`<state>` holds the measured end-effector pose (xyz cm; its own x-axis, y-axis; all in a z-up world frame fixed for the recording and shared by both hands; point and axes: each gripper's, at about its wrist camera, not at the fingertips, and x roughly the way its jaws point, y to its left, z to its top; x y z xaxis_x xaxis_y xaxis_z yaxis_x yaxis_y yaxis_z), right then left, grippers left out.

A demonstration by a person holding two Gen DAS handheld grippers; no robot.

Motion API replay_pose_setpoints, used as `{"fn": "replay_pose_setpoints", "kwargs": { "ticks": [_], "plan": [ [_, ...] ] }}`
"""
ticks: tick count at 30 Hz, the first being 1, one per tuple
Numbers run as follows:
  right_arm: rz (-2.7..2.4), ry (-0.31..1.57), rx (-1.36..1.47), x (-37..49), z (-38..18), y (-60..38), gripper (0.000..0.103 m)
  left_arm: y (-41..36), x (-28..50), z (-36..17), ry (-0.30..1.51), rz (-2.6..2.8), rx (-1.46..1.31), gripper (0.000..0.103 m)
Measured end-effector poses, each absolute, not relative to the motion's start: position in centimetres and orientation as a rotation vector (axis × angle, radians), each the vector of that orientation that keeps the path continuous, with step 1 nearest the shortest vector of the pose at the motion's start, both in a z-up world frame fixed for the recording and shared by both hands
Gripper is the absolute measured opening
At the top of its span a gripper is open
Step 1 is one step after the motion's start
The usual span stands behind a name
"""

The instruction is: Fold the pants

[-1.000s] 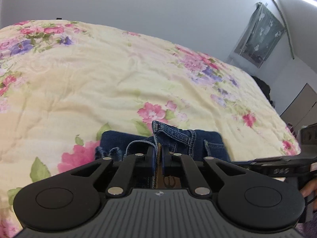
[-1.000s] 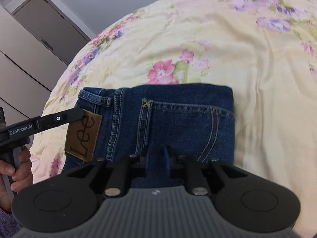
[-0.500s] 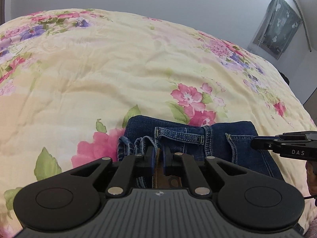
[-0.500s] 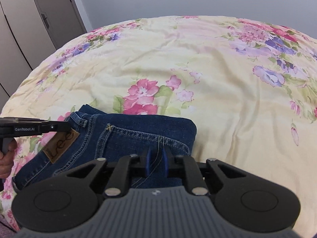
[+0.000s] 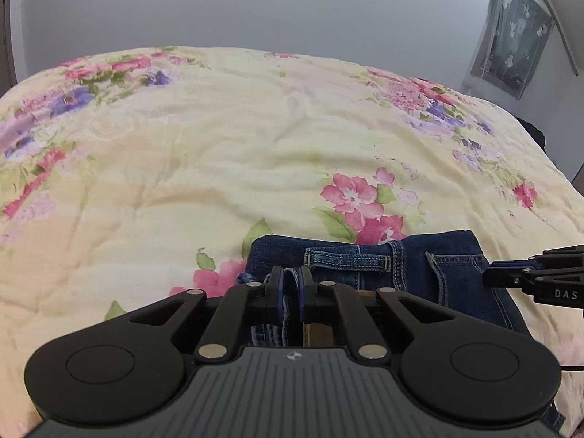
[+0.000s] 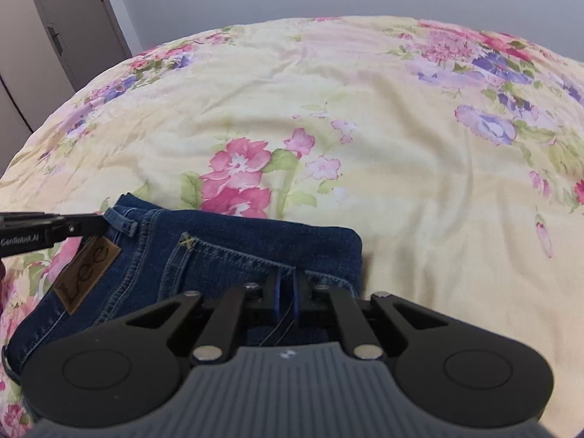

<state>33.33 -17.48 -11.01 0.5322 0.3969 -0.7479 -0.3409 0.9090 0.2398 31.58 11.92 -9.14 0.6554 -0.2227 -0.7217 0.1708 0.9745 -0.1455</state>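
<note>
The folded pants (image 6: 233, 255), dark blue jeans, are lying on the near part of a bed cover (image 6: 401, 146) that is pale yellow with pink and purple flowers. Going from the left, the left gripper (image 5: 290, 281) is staying over the waistband end of the pants, near the brown leather label (image 6: 87, 273) and a belt loop (image 5: 346, 259). Its two fingers are standing close together with only a narrow gap, and a fold of the denim edge is sitting between them, so it is gripping the pants there. In the right wrist view the tip of this gripper is showing as a black bar touching the corner of the waistband. Further to the right, the right gripper (image 6: 286, 292) is resting over the other end of the folded pants, near the back pocket seam (image 6: 226, 252). Its fingers are also nearly closed, and the blue cloth is lying between them, so it seems to be pinching the denim. On the far right a grey cloth (image 5: 514, 33) is hanging on the wall.
</note>
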Motion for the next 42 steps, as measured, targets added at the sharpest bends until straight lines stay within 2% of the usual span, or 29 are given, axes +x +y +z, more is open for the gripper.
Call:
{"fn": "replay_pose_setpoints", "kwargs": {
  "ticks": [4, 5, 7, 9, 20, 23, 26, 28, 31, 33, 42],
  "plan": [
    [0.467, 0.881, 0.030, 27.6, -9.5, -18.2, 0.012, 12.2, 28.3, -7.0, 0.836, -0.276, -0.045, 0.009],
    [0.467, 0.877, 0.032, 26.2, -9.3, -18.5, 0.012, 12.2, 27.5, -6.8, 0.845, -0.286, -0.045, 0.011],
    [0.470, 0.863, 0.037, 23.5, -9.0, -18.8, 0.014, 12.1, 26.2, -6.7, 0.867, -0.283, -0.045, 0.022],
    [0.461, 0.857, 0.034, 21.4, -9.0, -19.0, 0.017, 11.8, 25.3, -7.0, 0.887, -0.253, -0.026, 0.025],
    [0.416, 0.898, 0.038, 18.5, -11.1, -18.9, 0.020, 11.6, 24.7, -9.6, 0.968, -0.204, -0.010, 0.027],
    [0.413, 0.903, 0.061, 18.9, -10.7, -19.5, 0.026, 11.6, 24.7, -9.6, 0.971, -0.204, -0.011, 0.027],
    [0.405, 0.901, 0.117, 19.6, -10.5, -20.4, 0.033, 11.8, 25.0, -9.6, 0.966, -0.196, -0.030, 0.034],
    [0.390, 0.902, 0.172, 20.4, -10.4, -21.1, 0.042, 12.5, 25.3, -9.5, 0.955, -0.194, -0.081, 0.050],
    [0.371, 0.927, 0.273, 21.9, -10.9, -22.3, 0.049, 14.0, 26.1, -9.8, 0.946, -0.199, -0.204, 0.065],
    [0.366, 0.941, 0.359, 23.0, -11.4, -23.1, 0.060, 15.1, 26.8, -10.4, 0.955, -0.202, -0.297, 0.071],
    [0.375, 1.022, 0.621, 26.3, -15.0, -24.8, 0.060, 18.8, 29.8, -14.8, 1.009, -0.259, -0.677, 0.077]
  ]
}}
